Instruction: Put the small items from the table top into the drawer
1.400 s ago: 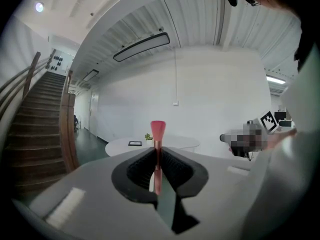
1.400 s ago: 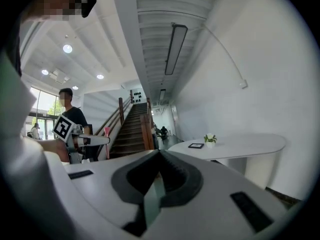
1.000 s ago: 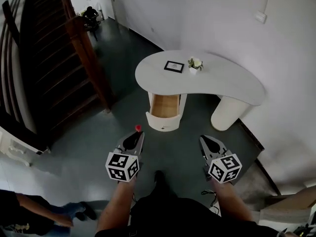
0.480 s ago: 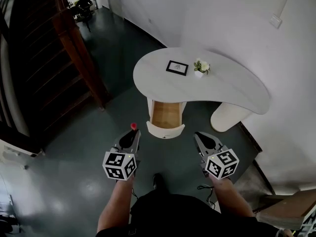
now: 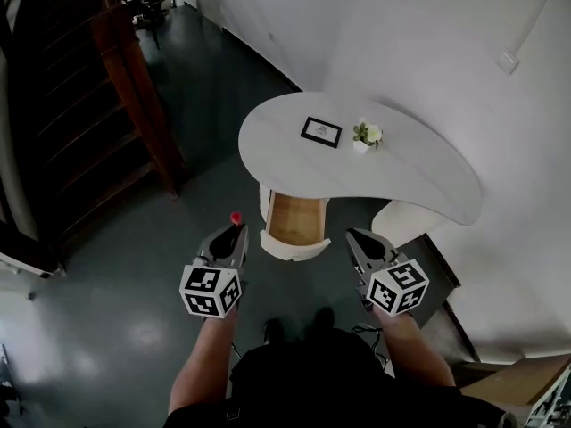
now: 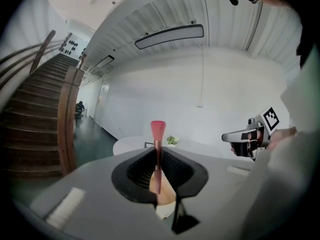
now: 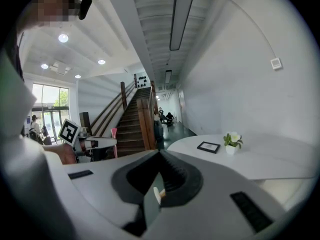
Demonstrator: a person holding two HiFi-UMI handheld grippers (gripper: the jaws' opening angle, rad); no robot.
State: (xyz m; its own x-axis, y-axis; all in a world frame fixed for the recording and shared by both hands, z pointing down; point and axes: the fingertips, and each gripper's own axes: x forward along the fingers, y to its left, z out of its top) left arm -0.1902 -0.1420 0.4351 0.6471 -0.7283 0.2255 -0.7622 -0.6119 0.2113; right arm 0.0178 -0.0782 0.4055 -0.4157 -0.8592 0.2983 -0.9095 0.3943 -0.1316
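The white drawer with a bare wooden inside stands open below the white kidney-shaped tabletop, which hides its back part. On the tabletop sit a small black-framed picture and, just beside it, a little plant in a white pot, both too small for us to read. Our left tongs are clamped on a thin red-tipped stick, whose lower end is buried between the jaws. Our right tongs are closed, and we see nothing between them. Both tongs are nearer the tabletop than half a second ago.
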